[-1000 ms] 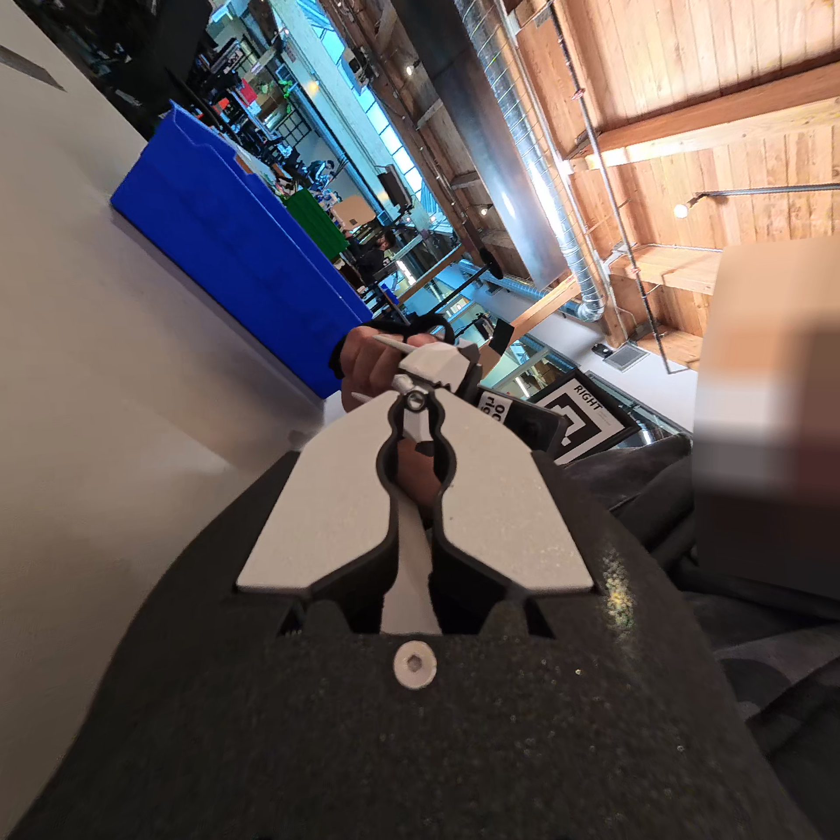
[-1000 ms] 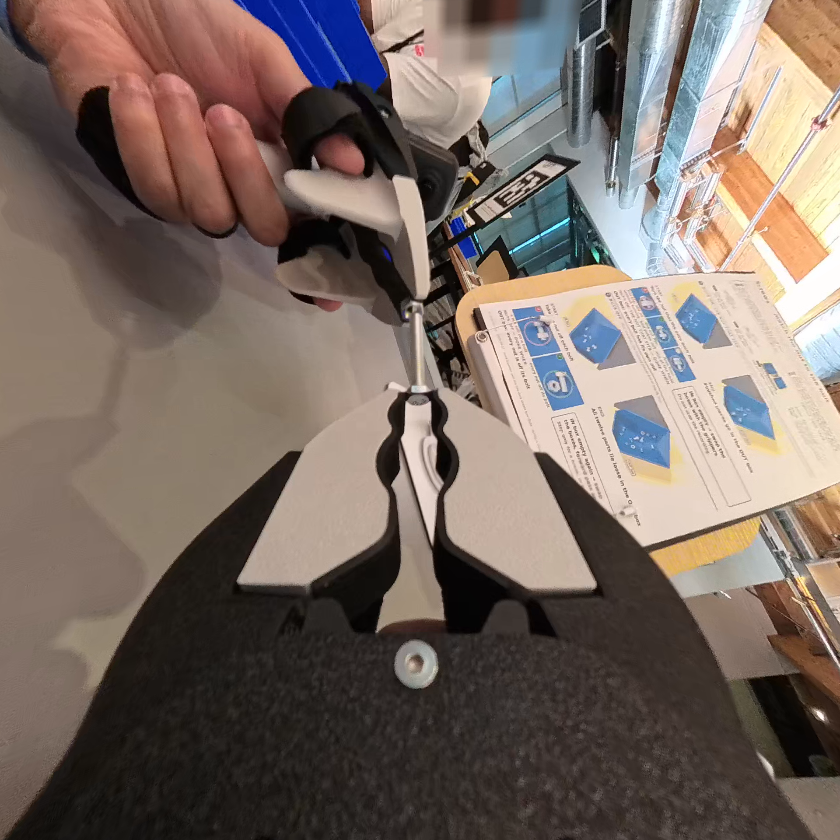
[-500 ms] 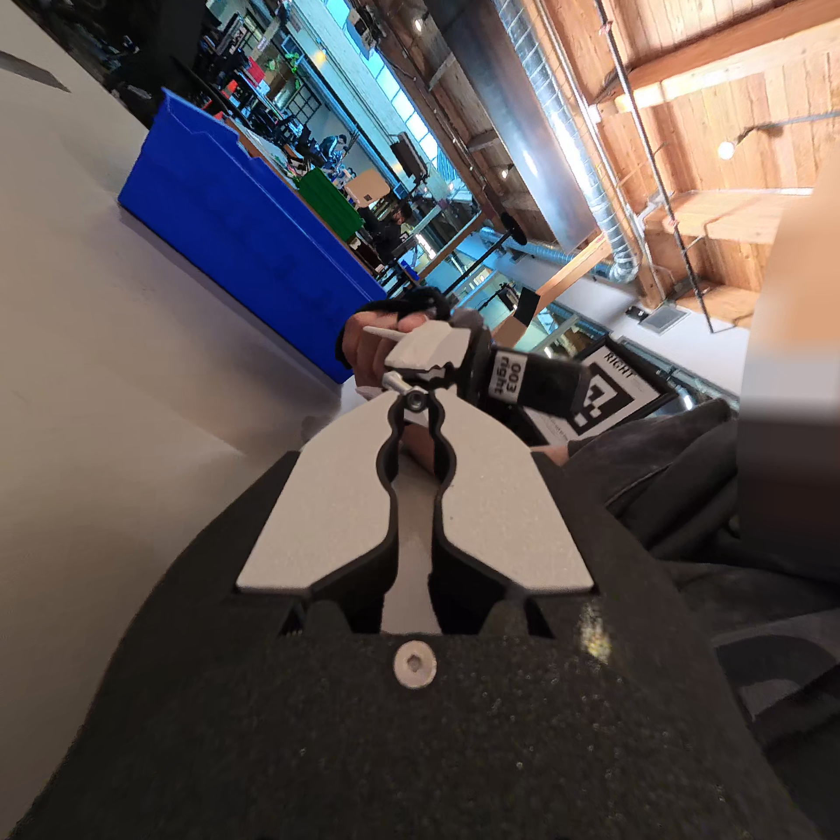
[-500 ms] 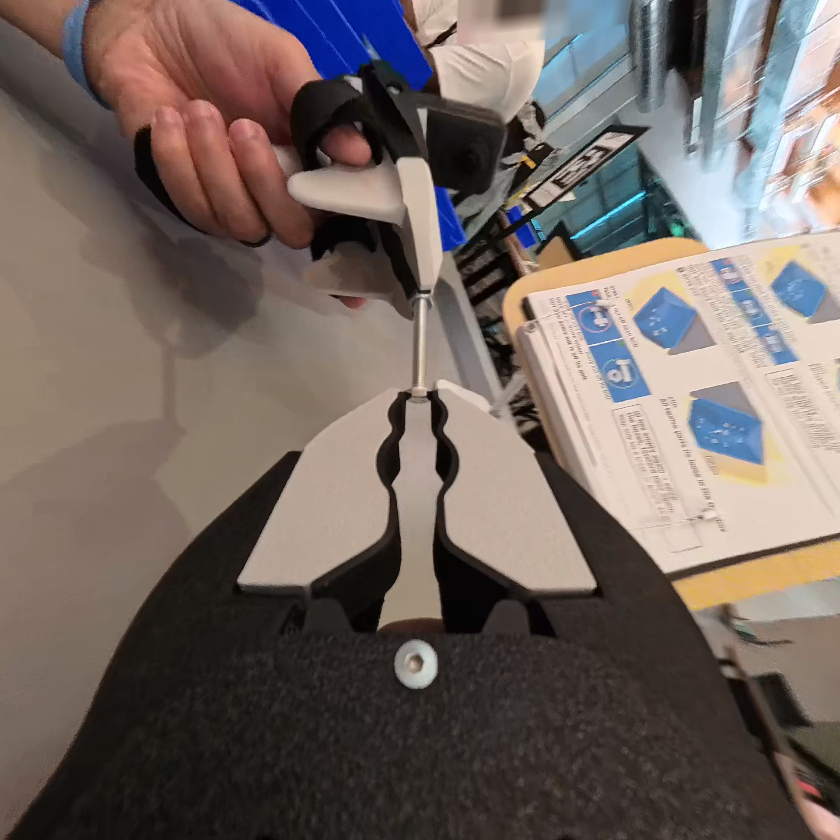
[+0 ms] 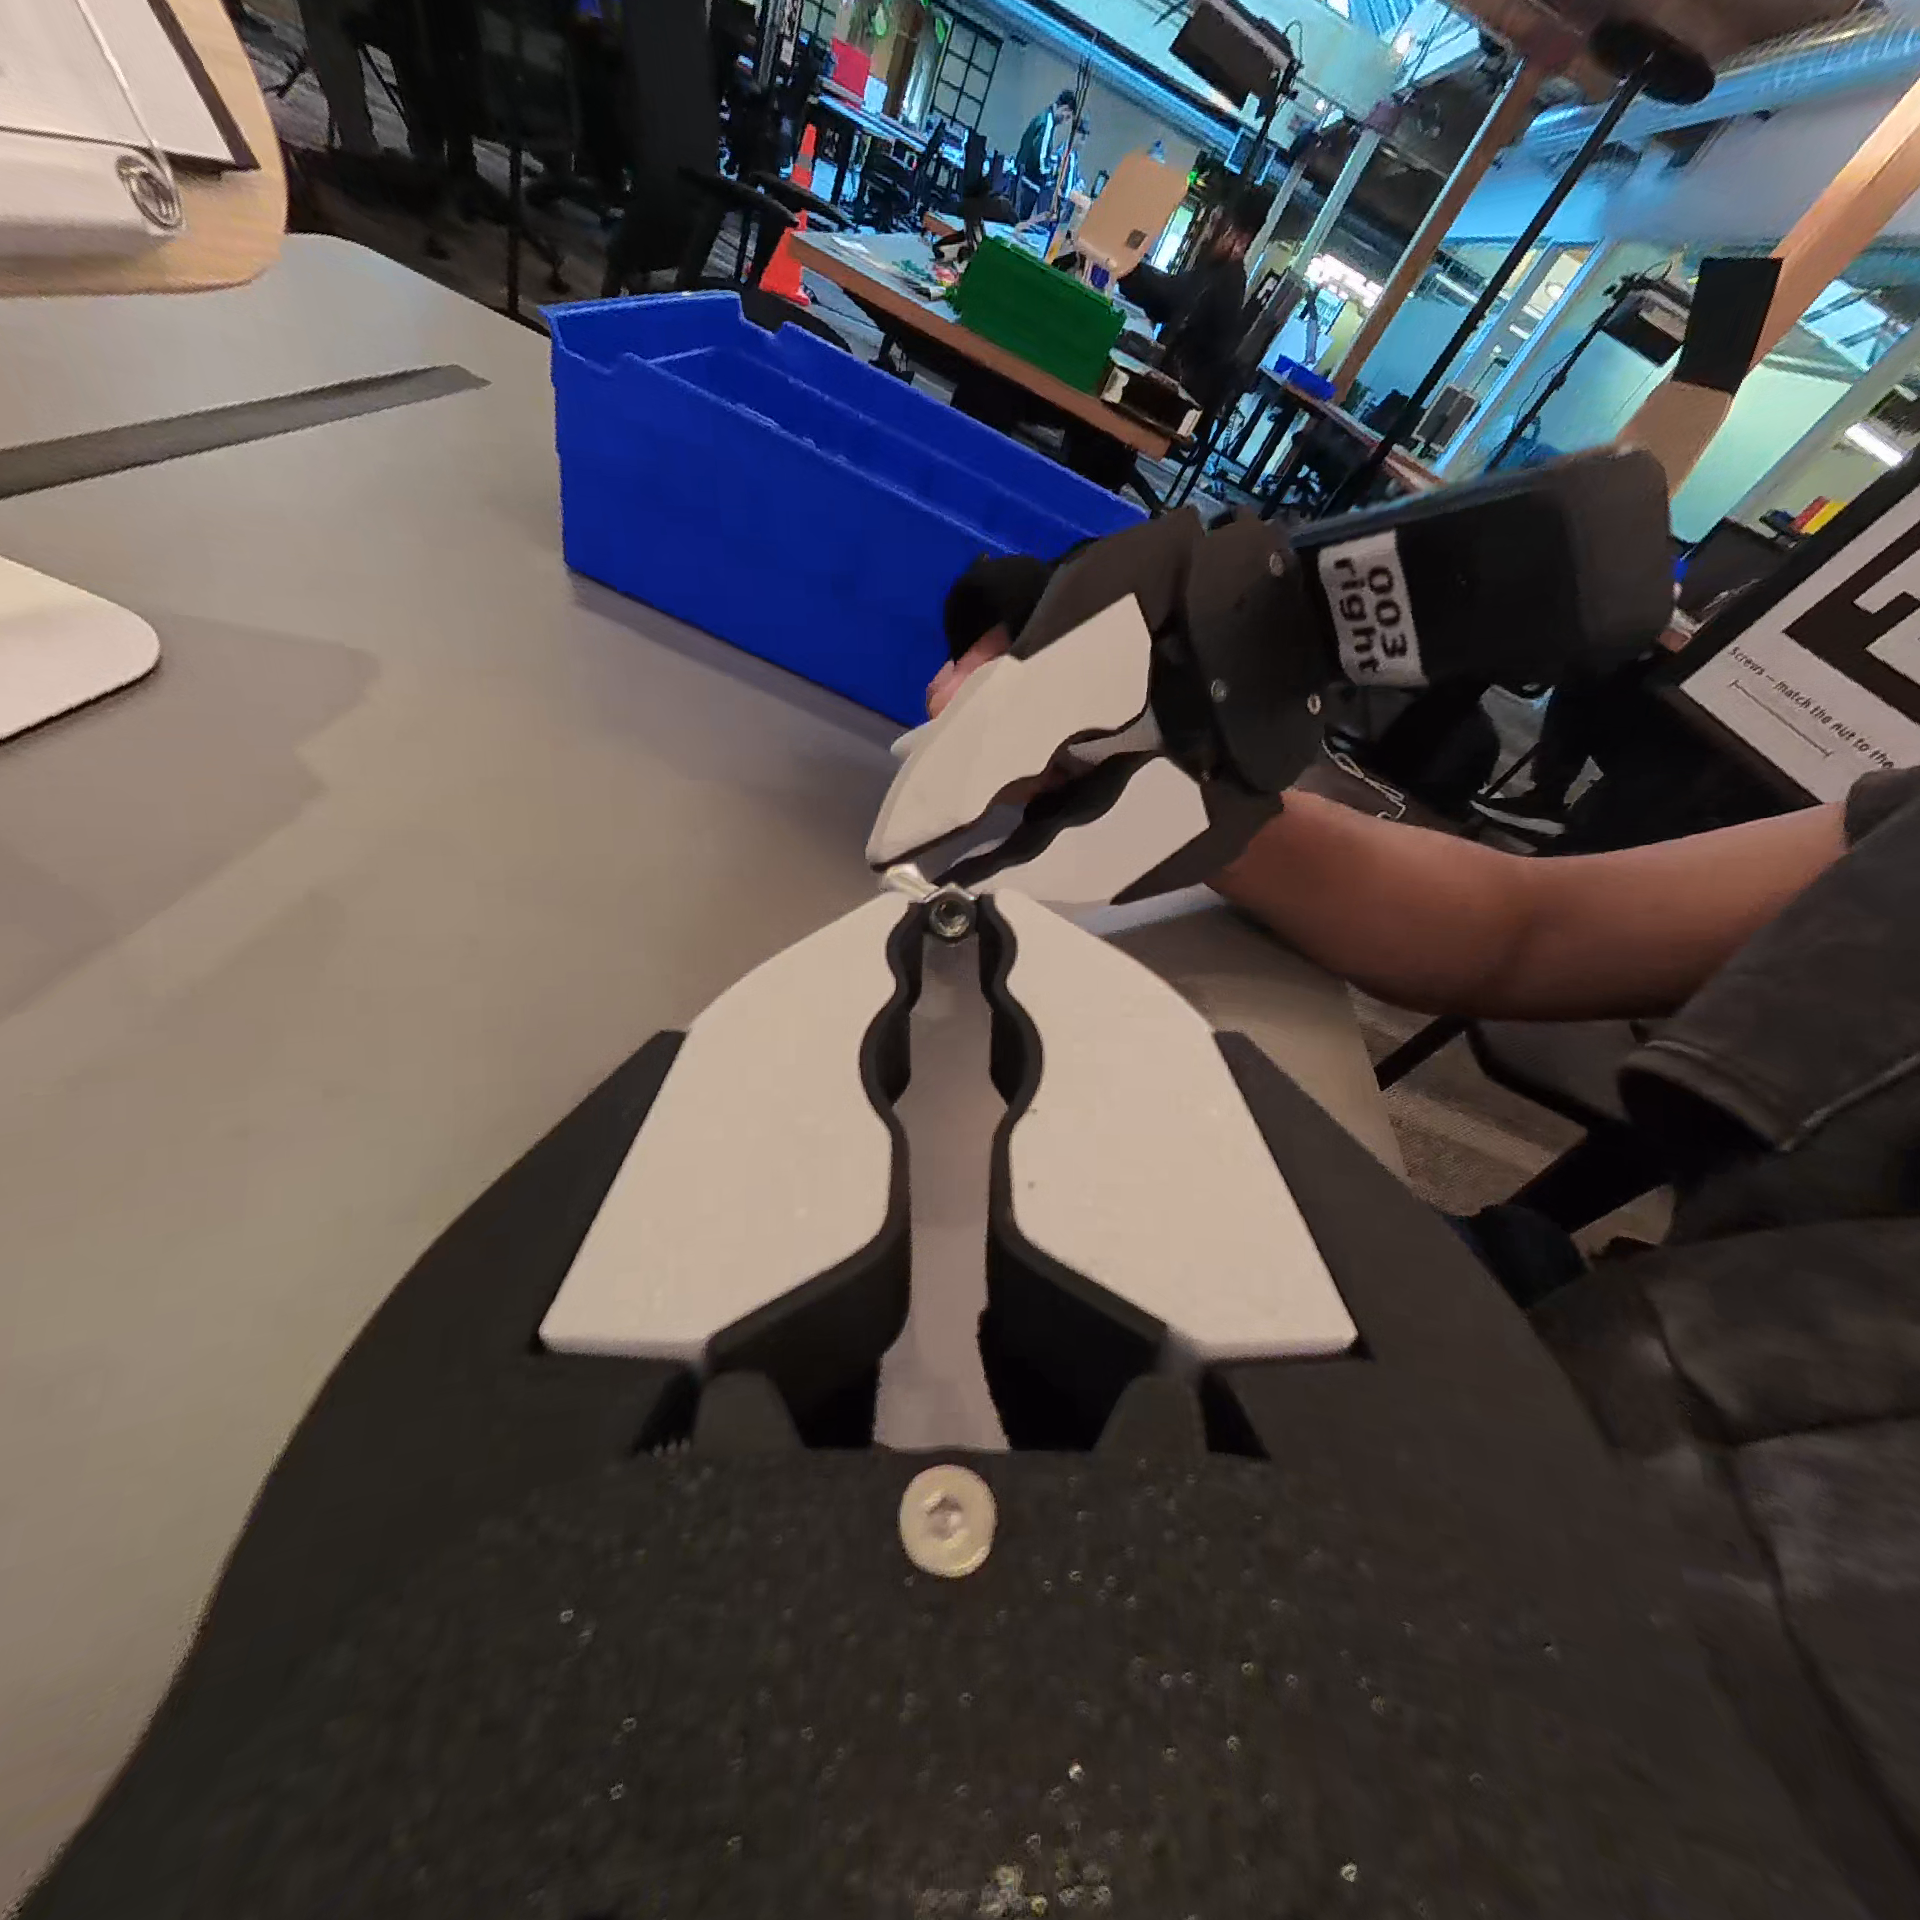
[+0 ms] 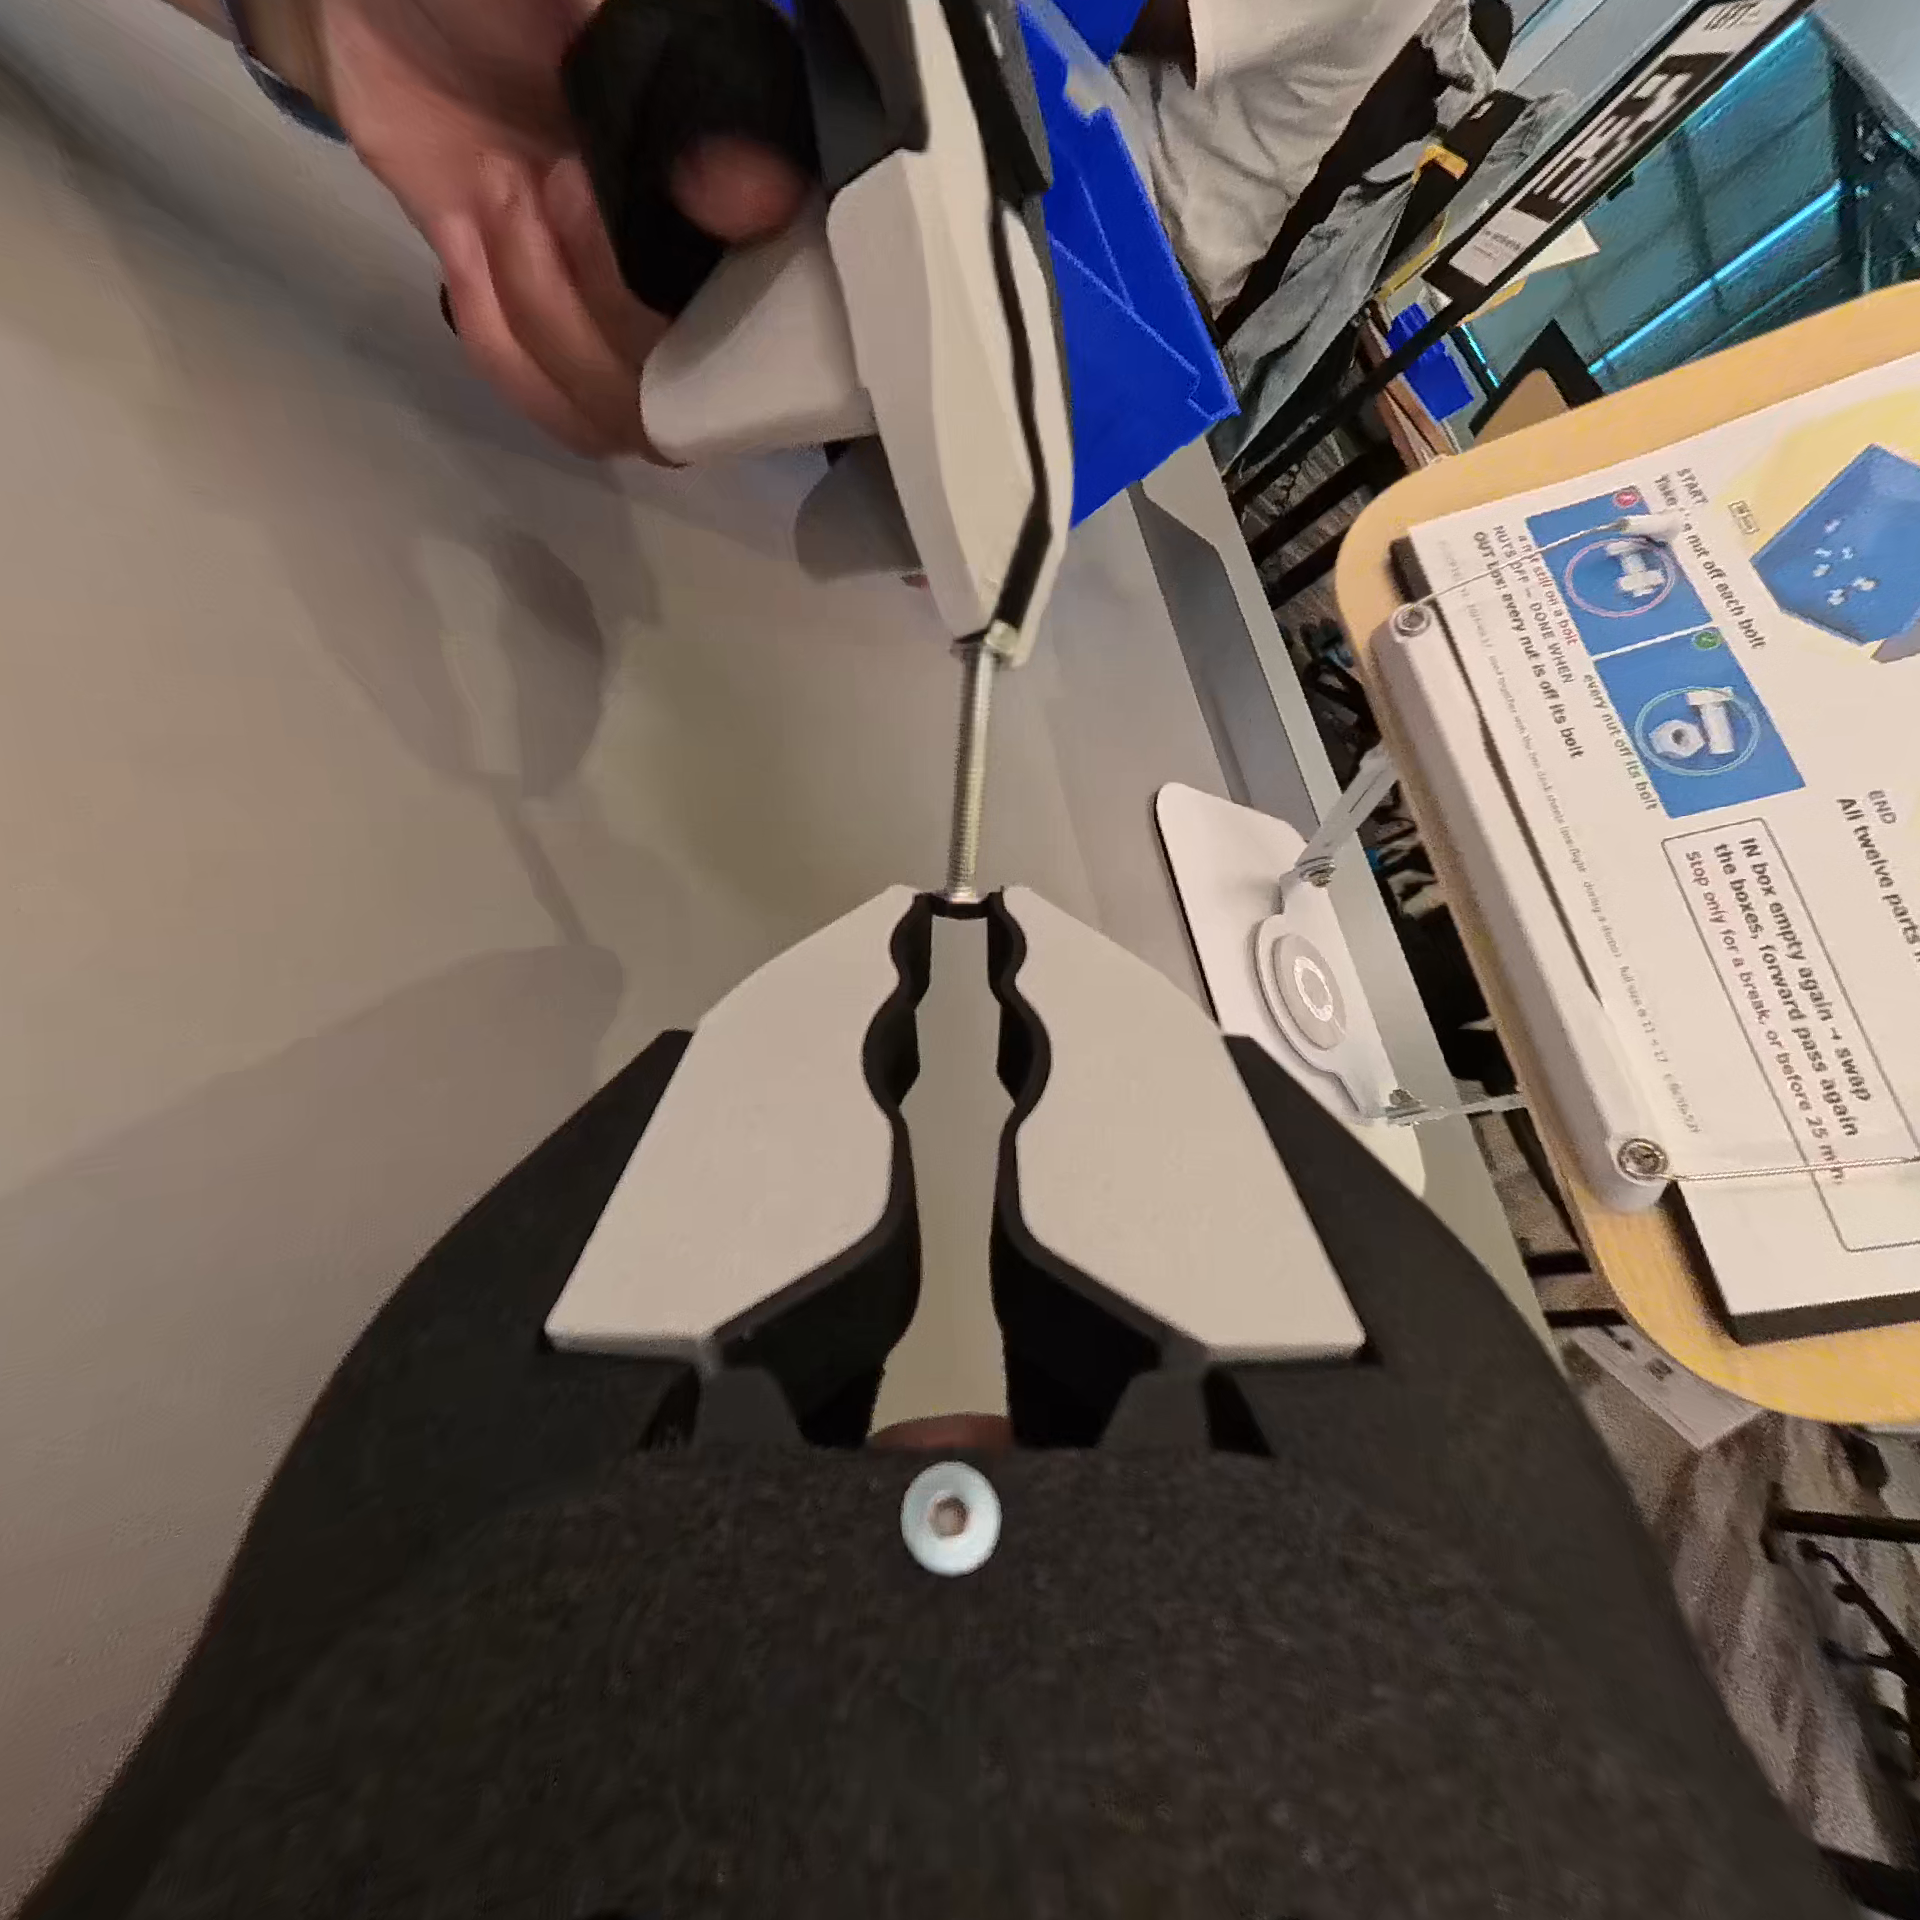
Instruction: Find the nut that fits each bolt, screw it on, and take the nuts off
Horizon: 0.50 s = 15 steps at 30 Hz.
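A long threaded silver bolt (image 6: 971, 769) spans between my two grippers, held above the grey table (image 5: 260, 987). My left gripper (image 5: 951, 916) is shut on a small silver nut (image 5: 951, 920) with a dark centre hole, seen end-on. In the right wrist view that gripper (image 6: 1003, 634) comes down from above and pinches the bolt's far end. My right gripper (image 6: 961, 904) is shut on the bolt's near end. In the left wrist view it (image 5: 914, 878) comes in from the right, tip to tip with mine.
A blue bin (image 5: 790, 499) stands on the table behind the grippers, also in the right wrist view (image 6: 1132, 343). An instruction sheet on a wooden board (image 6: 1714, 831) with a white stand base (image 6: 1236, 904) sits to the right. A person's forearm (image 5: 1507, 914) reaches in. Tip to tip, the grippers are about 4 centimeters apart.
The left wrist view has rolled strongly, so the table now lies level. The bolt stays held between both grippers, and the left gripper now sits closer in the right wrist view.
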Tool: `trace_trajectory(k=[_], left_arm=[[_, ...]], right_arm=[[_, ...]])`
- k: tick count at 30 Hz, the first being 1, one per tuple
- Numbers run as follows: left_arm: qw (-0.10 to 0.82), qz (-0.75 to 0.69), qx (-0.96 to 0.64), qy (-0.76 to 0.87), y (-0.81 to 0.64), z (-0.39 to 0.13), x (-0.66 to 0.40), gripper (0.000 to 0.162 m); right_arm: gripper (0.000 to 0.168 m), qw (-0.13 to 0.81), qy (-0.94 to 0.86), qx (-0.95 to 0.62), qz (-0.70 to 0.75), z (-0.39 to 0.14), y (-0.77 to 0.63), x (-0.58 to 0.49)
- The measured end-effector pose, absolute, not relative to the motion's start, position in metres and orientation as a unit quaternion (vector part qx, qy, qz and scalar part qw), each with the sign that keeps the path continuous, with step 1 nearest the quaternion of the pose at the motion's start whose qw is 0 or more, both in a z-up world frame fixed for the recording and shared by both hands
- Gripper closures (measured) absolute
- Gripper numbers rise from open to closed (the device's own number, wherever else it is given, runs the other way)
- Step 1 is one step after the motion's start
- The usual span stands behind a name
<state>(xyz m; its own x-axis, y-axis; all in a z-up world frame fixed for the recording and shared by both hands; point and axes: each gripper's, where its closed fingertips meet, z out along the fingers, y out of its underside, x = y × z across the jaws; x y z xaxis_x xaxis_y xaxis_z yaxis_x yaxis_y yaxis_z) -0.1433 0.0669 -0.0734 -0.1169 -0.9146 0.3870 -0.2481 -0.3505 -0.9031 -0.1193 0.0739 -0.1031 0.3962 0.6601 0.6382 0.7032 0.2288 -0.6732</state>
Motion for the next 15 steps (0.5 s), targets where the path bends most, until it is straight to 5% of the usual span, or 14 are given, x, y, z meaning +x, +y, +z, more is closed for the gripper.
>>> trace_trajectory(k=[15], left_arm=[[0.274, -0.593, -0.623, 0.431, 0.083, -0.080, -0.142, 0.152]], right_arm=[[0.158, 0.571, -0.540, -0.614, -0.069, -0.098, 0.079, -0.114]])
